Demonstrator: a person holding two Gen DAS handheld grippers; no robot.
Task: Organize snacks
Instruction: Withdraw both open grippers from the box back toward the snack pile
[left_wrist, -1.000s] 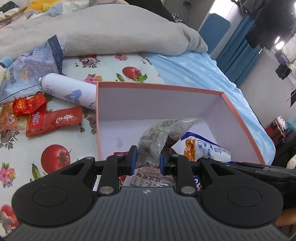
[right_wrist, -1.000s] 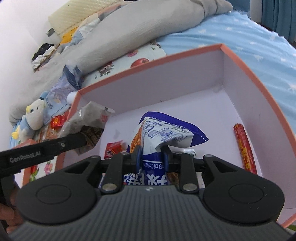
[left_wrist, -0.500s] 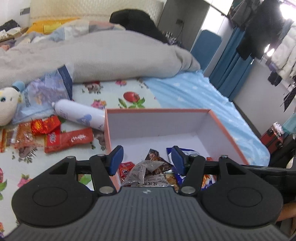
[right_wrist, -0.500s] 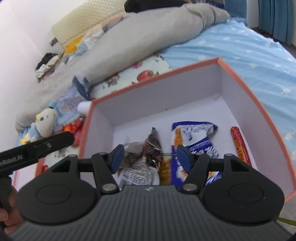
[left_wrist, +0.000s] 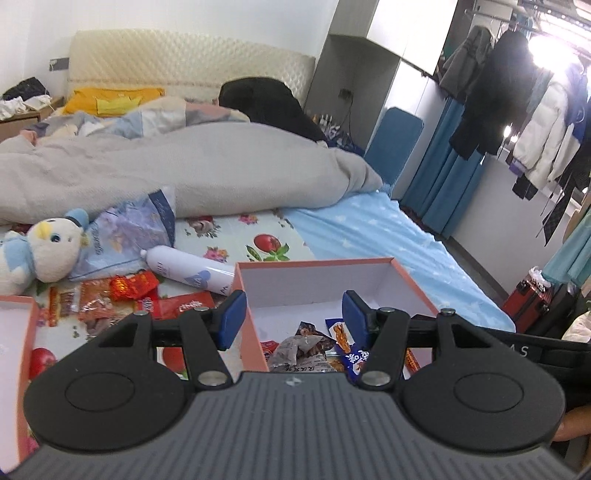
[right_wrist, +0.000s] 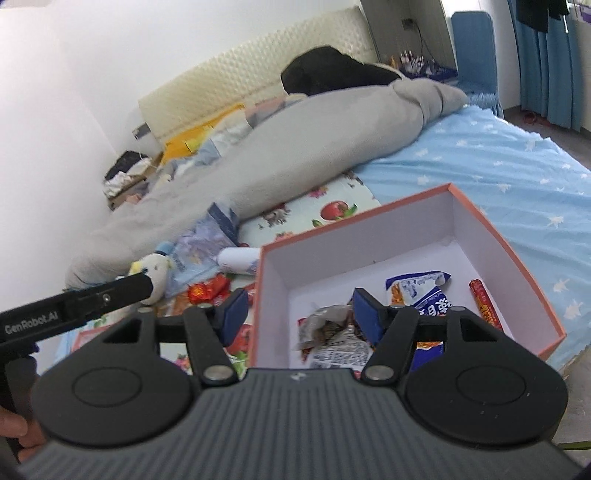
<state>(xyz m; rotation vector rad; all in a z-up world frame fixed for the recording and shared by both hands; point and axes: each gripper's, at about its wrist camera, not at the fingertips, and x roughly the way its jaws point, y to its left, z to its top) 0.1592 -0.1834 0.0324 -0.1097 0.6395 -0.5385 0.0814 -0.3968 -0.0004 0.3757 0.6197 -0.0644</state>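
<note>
Snack packets (right_wrist: 417, 293) lie inside the orange-rimmed box (right_wrist: 509, 247) on the bed (right_wrist: 509, 155), more red packets (left_wrist: 122, 291) sit beside it, and both left tongs (left_wrist: 291, 317) and right tongs (right_wrist: 299, 308) hang wide and empty above.

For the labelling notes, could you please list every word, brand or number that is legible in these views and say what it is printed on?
"GenRobot.AI": white lettering on the black side of the left gripper, seen in the right wrist view.
"A S": the end of a word on the black bar at right in the left wrist view.
Snack packets in the box, red wrappers, white bottle, tissue pack: print too blurred to read.
</note>
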